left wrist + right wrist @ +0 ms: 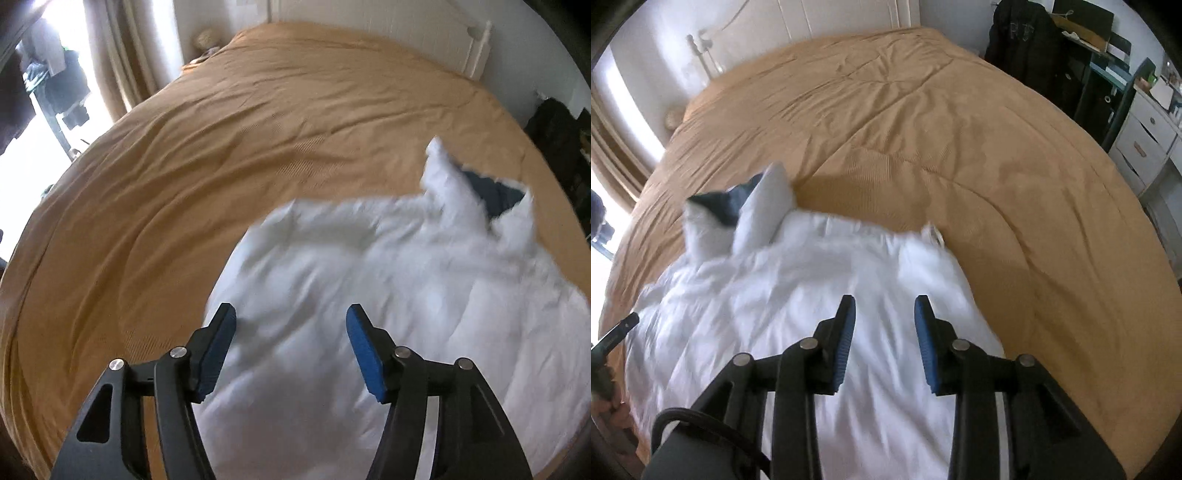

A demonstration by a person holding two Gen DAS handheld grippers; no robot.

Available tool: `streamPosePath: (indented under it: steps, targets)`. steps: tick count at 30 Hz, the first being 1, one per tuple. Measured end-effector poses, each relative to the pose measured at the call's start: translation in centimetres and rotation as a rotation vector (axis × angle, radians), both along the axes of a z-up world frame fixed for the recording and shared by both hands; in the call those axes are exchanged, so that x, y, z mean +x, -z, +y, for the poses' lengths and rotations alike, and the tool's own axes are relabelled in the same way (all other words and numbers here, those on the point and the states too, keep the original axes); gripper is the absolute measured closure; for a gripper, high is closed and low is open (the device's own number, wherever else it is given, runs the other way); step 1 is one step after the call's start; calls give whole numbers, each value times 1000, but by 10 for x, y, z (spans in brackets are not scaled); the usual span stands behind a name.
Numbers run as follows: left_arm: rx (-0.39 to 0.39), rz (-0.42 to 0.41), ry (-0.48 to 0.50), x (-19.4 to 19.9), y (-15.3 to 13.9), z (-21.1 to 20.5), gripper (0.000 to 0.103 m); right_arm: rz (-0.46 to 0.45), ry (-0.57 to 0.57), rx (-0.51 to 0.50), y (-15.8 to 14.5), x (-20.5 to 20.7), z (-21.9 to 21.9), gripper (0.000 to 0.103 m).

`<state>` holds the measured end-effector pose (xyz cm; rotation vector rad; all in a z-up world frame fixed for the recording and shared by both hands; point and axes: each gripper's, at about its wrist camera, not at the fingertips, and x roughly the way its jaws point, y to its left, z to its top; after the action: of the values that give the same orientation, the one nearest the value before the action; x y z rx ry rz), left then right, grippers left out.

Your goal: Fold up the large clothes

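no legible text, labels or signs

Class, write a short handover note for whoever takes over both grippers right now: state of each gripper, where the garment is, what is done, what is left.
Left gripper: open, nothing between the pads, above the white garment.
Right gripper: open, narrower gap, also empty, over the same garment.
The garment lies rumpled on the tan bed cover, near the bed's close edge; its collar end with a dark lining points away from you.
Done: garment laid on the bed, released.
Left: smooth it out, then the folding; no tidy fold shows yet.
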<state>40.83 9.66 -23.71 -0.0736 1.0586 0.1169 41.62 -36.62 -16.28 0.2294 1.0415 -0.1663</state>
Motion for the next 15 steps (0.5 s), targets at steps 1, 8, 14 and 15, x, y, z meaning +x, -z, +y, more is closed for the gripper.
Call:
streamPosePath:
  steps: [1, 8, 14, 15]
  targets:
    - [22, 28, -4, -3, 12, -1, 29, 2, -4, -7, 4, -9, 1, 56]
    - [-71, -54, -94, -45, -29, 32, 27, 38, 70, 42, 27, -28, -8, 51]
    - [-352, -125, -201, -147, -44, 65, 14, -164, -72, 308, -18, -63, 37, 51]
    - [-392, -113, -206, -160, -37, 64, 14, -180, -95, 357, -16, -67, 45, 51]
